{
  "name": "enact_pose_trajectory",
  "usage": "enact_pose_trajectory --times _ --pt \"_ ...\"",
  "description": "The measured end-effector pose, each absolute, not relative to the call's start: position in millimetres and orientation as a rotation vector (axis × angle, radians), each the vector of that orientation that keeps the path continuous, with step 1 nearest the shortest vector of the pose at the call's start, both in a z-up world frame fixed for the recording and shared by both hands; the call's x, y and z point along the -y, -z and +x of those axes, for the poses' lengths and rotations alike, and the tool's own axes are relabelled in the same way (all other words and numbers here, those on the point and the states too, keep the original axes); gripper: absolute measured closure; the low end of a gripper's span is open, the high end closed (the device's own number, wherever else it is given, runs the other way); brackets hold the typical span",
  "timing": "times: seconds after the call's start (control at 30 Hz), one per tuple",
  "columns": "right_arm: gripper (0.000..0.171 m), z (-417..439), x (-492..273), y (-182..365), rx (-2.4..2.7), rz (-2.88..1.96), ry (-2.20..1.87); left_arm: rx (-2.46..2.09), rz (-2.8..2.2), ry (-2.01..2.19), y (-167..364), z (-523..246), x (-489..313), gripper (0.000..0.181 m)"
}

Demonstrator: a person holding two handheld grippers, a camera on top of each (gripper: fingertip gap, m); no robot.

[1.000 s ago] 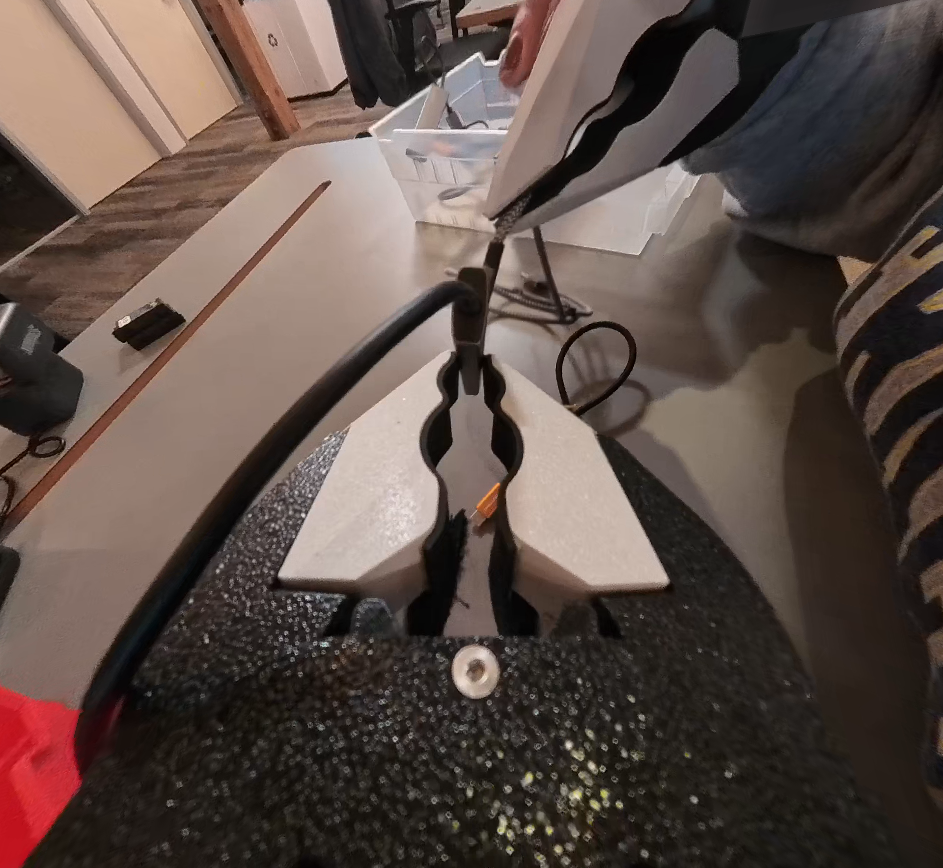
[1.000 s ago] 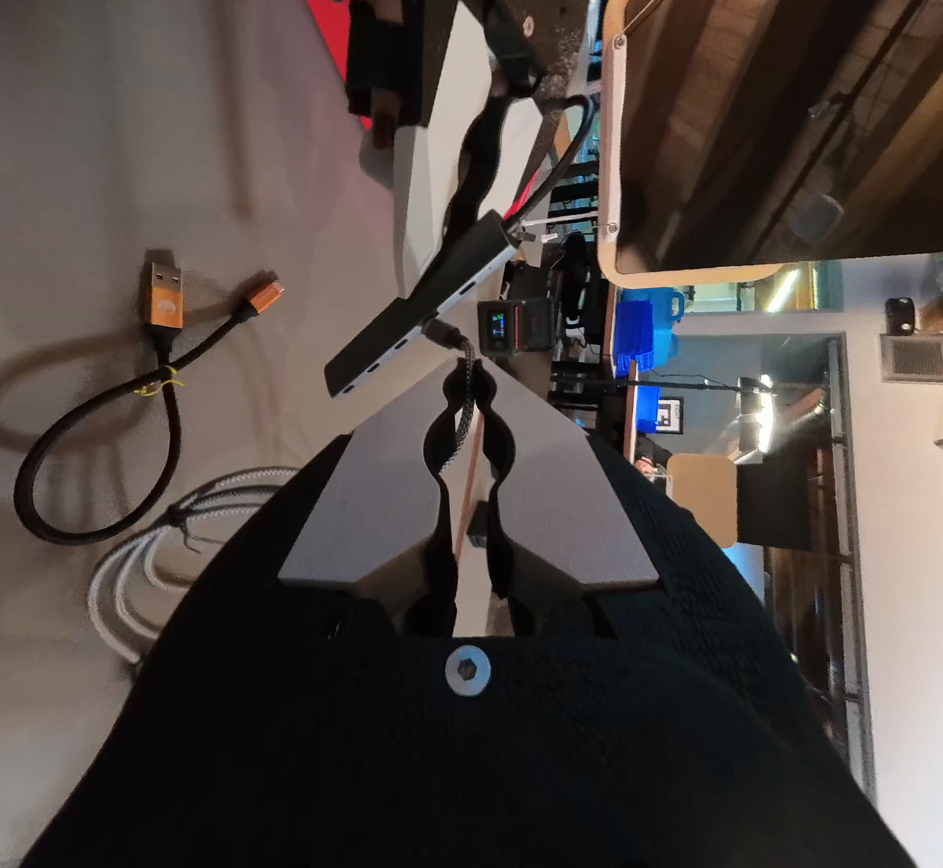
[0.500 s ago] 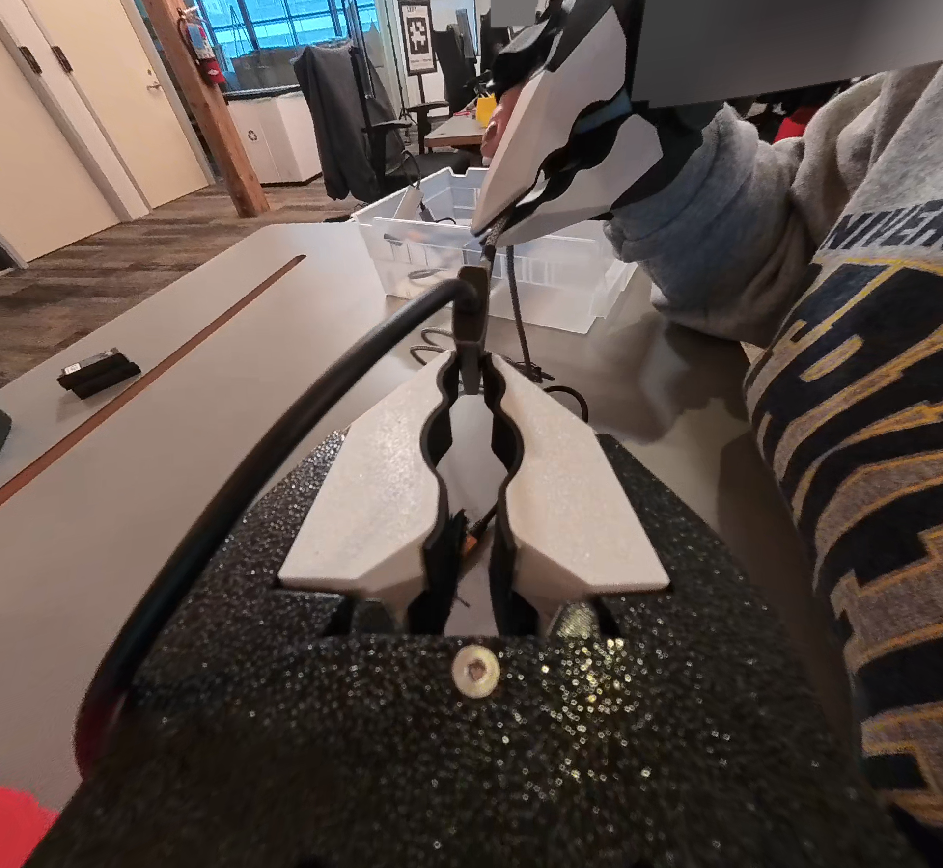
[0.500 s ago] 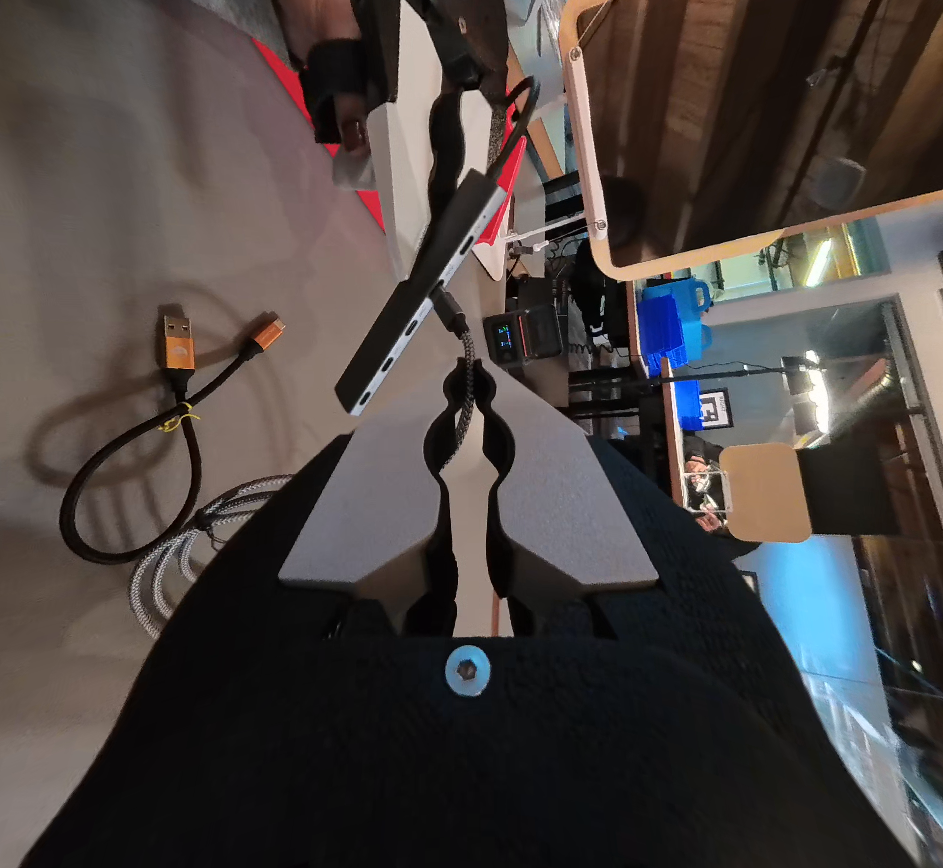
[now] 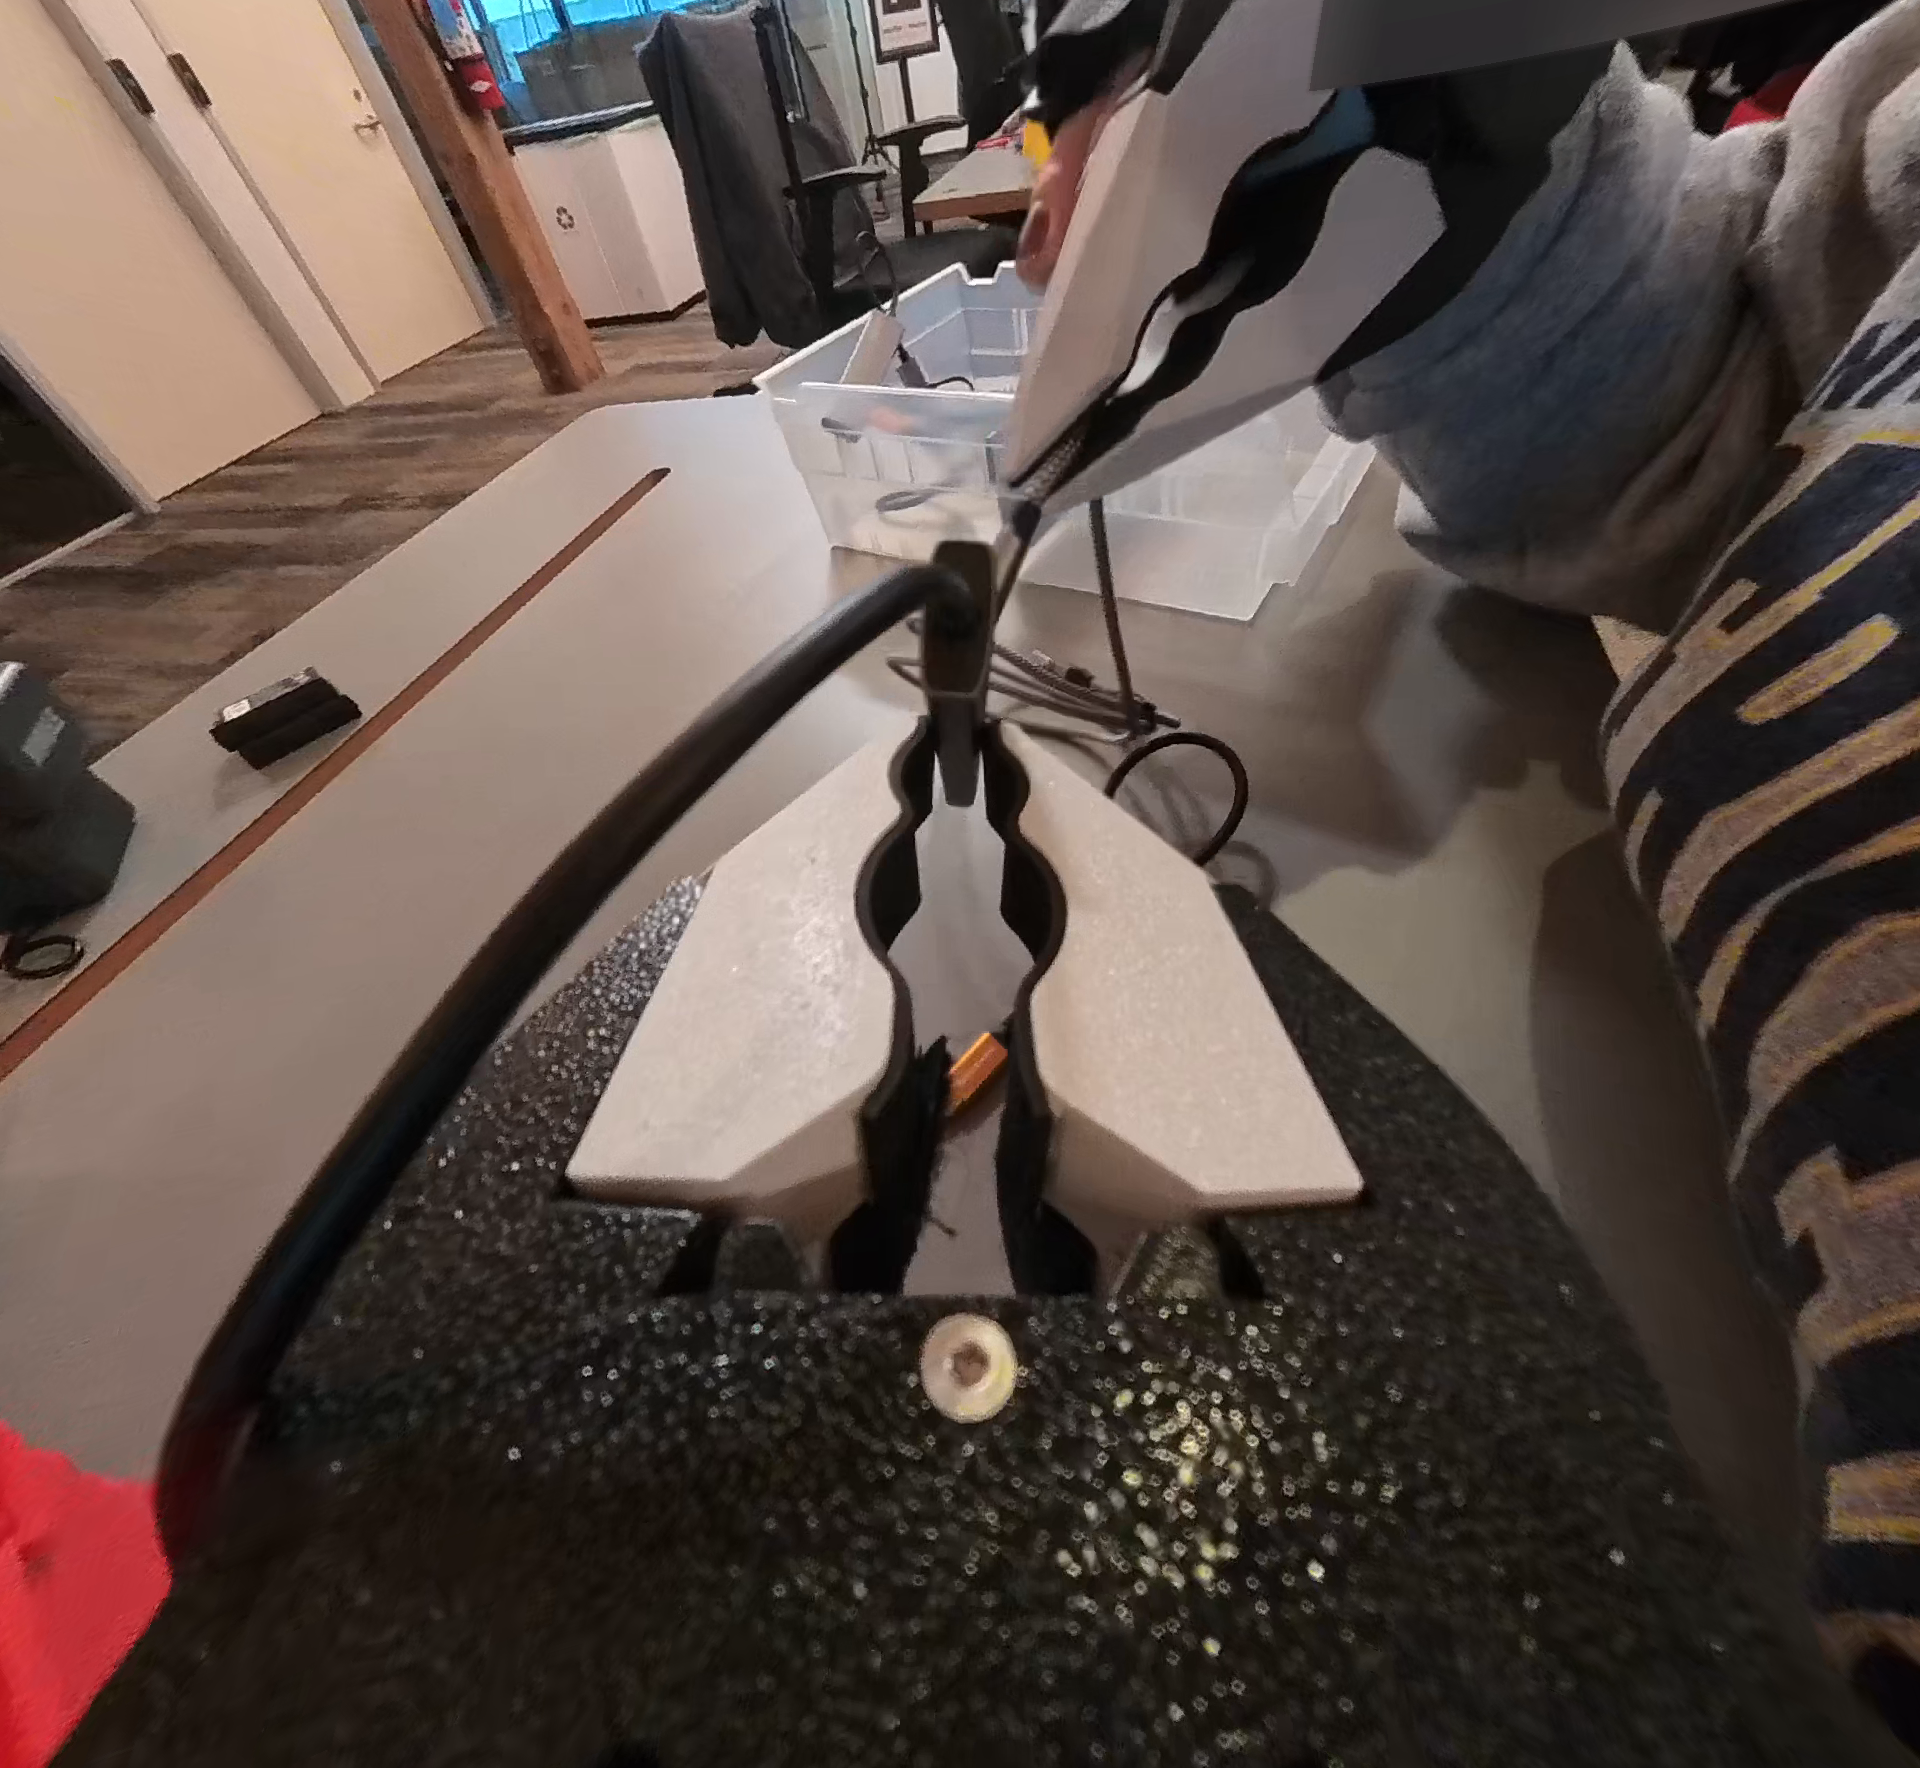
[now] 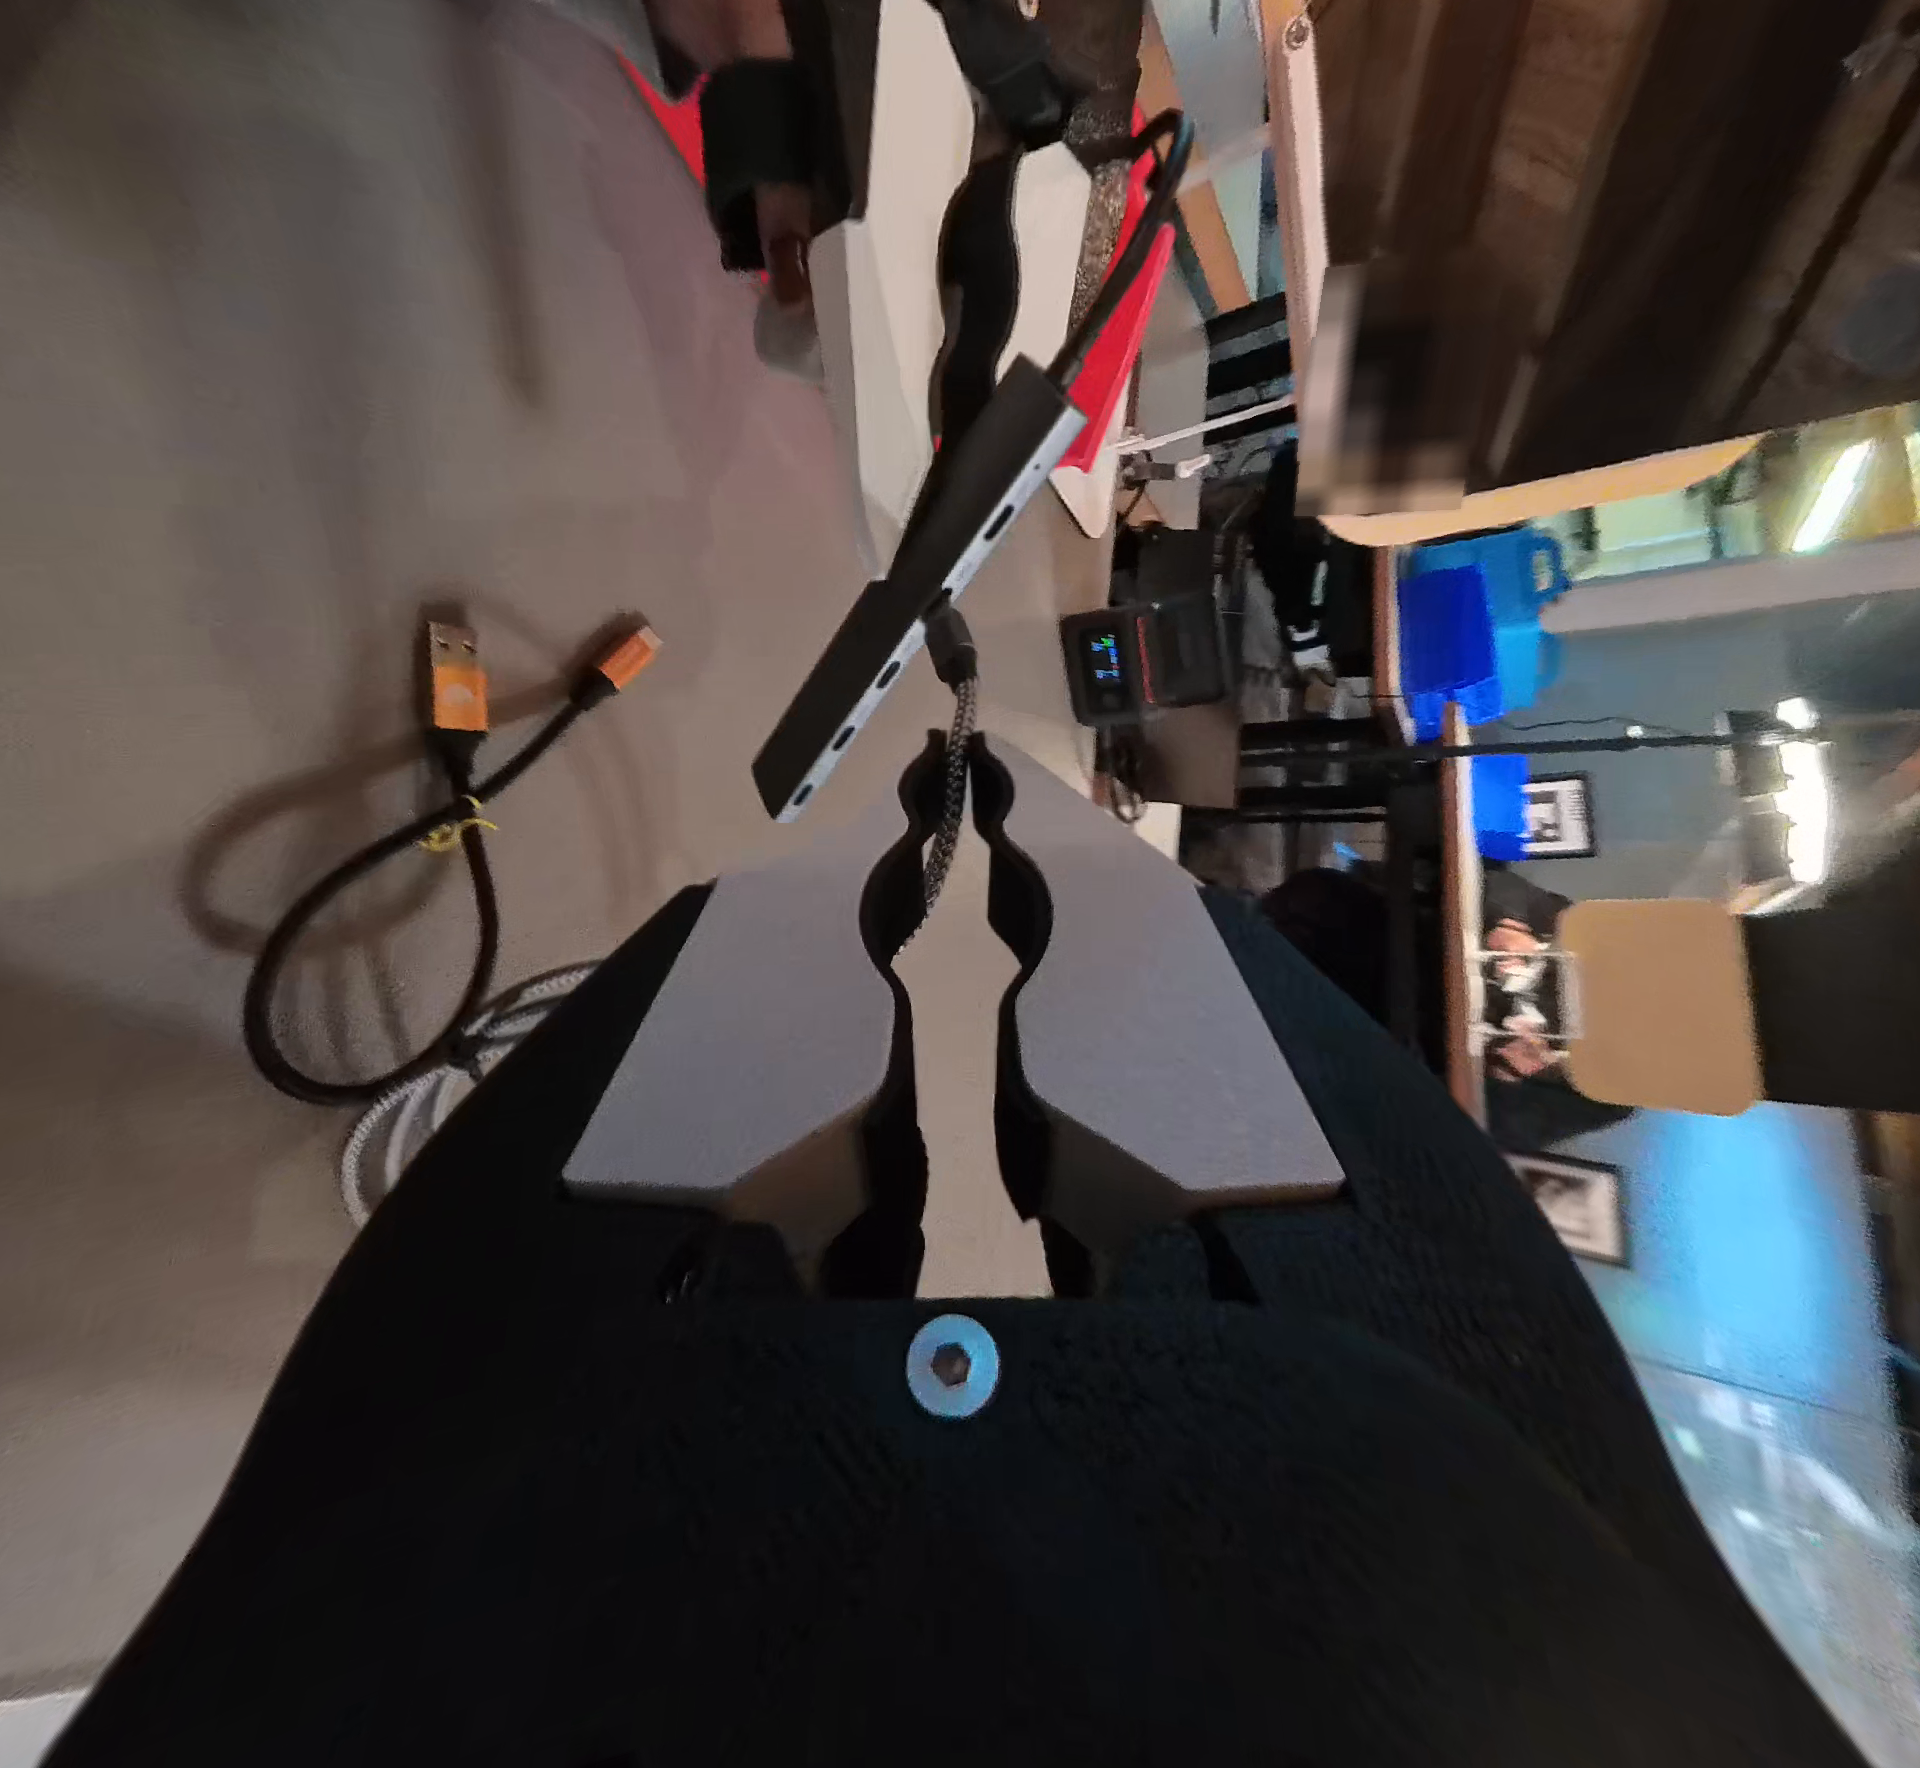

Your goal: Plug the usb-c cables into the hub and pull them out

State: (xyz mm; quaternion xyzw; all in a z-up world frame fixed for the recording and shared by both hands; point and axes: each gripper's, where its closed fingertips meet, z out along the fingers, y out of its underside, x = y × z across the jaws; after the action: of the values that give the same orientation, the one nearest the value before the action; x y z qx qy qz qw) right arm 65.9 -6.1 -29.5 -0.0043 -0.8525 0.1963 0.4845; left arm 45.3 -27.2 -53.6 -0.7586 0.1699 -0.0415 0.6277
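Observation:
My left gripper is shut on the slim dark hub, held edge-on above the table. The hub's black lead arcs off to the left. My right gripper is shut on a grey braided usb-c cable. The cable's plug sits in a port on the side of the hub. The right gripper shows above the hub in the left wrist view. The left gripper shows beyond the hub in the right wrist view.
A black cable with orange plugs and a coiled white braided cable lie on the grey table. A white plastic bin stands behind the grippers. A small black object lies far left.
Both grippers have shifted and tilted together with the hub and the cable. The plug stays in the hub. Both grips are unchanged.

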Motion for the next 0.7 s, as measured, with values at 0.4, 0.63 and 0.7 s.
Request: enact_pose_trajectory --times 0.4,0.63,0.7 --pt "0.169 55 8 47 2.17 -0.2 -0.622 -0.454 -1.759 0.029 57 52 24 0.174" --pt "0.17 38 -11 43 1.978 0.022 -0.114 -0.277 -1.836 0.045 62 34 20 0.174" --pt "0.17 36 -10 42 1.96 0.048 -0.077 -0.248 -1.84 0.068 62 33 19 0.174"
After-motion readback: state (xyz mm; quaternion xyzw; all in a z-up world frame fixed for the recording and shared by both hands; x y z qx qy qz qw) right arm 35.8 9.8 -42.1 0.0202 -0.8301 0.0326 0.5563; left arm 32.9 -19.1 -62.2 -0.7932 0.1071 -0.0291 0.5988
